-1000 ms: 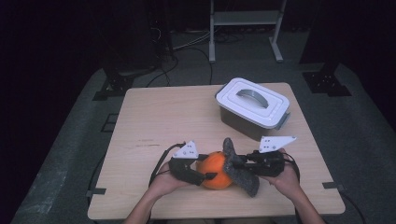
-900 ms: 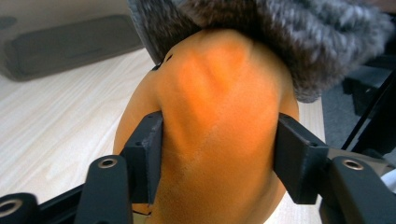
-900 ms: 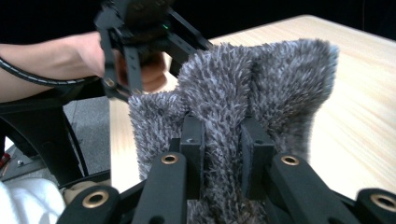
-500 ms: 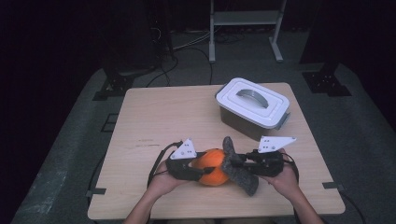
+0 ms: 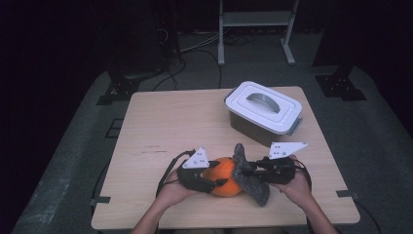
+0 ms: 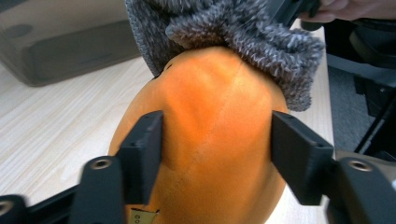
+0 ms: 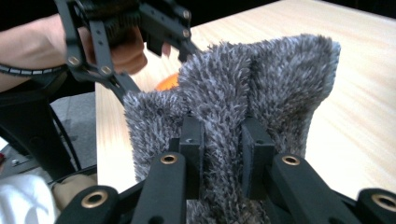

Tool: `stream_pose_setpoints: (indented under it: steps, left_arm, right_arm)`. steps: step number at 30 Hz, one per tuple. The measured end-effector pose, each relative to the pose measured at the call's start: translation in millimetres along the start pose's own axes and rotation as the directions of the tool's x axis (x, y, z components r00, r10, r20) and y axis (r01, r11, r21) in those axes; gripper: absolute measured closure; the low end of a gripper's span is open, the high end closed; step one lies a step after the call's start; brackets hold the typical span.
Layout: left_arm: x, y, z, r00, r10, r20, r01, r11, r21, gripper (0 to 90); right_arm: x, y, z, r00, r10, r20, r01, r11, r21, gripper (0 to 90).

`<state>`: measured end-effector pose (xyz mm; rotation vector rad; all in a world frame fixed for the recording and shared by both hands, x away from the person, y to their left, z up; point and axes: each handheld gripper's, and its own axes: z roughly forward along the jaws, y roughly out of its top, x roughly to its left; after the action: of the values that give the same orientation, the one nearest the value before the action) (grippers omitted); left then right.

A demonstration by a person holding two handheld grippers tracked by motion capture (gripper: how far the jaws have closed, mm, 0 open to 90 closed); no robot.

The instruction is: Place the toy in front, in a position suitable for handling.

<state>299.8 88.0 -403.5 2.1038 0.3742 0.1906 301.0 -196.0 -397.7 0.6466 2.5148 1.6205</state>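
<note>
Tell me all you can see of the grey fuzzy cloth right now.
The grey fuzzy cloth looks like thick, shaggy knit, dark grey flecked with lighter fibres. It is bunched into folds, one of them pinched between the right gripper jaws. In the left gripper view its edge drapes over the top of the orange ball, touching it. From above it stands beside the ball near the table front edge, one end trailing toward the person.

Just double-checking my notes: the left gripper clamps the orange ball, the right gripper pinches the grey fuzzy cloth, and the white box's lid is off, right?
Not quite. The high view shows the lid closed on the white box. The rest holds: the left gripper clamps the orange ball, and the right gripper pinches the grey fuzzy cloth.
</note>
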Motion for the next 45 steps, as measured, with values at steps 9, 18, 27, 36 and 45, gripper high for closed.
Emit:
stream_pose_setpoints:
  steps: [9,18,27,36,45]
  left_arm:
    - [-0.9,-0.1,-1.5,0.9926,-0.003,0.122,0.003,1.0000,0.002,41.5]
    - [3.7,-4.8,3.7,0.9977,-0.012,0.066,0.012,0.9999,0.004,30.1]
    - [3.5,-4.1,1.8,0.9937,-0.004,0.112,0.004,1.0000,-0.001,34.2]
    - [1.7,-9.0,9.6,0.9894,0.007,0.145,-0.014,0.9986,0.051,25.8]
    - [4.7,-8.7,5.5,0.9835,0.017,0.180,-0.022,0.9995,0.024,32.4]
  right_arm:
    - [6.0,1.6,3.9,0.9989,-0.044,-0.019,0.044,0.999,0.014,73.2]
    - [-8.0,-8.8,-3.8,0.9998,-0.007,0.021,0.006,0.999,0.044,72.2]
    - [-10.1,-8.7,-6.2,0.9998,0.010,0.016,-0.011,0.998,0.055,72.0]
    - [-5.5,-7.7,-4.6,0.9993,-0.013,-0.035,0.015,0.997,0.078,71.9]
    - [-13.4,-17.6,-5.8,0.9979,0.023,-0.060,-0.016,0.994,0.112,71.6]
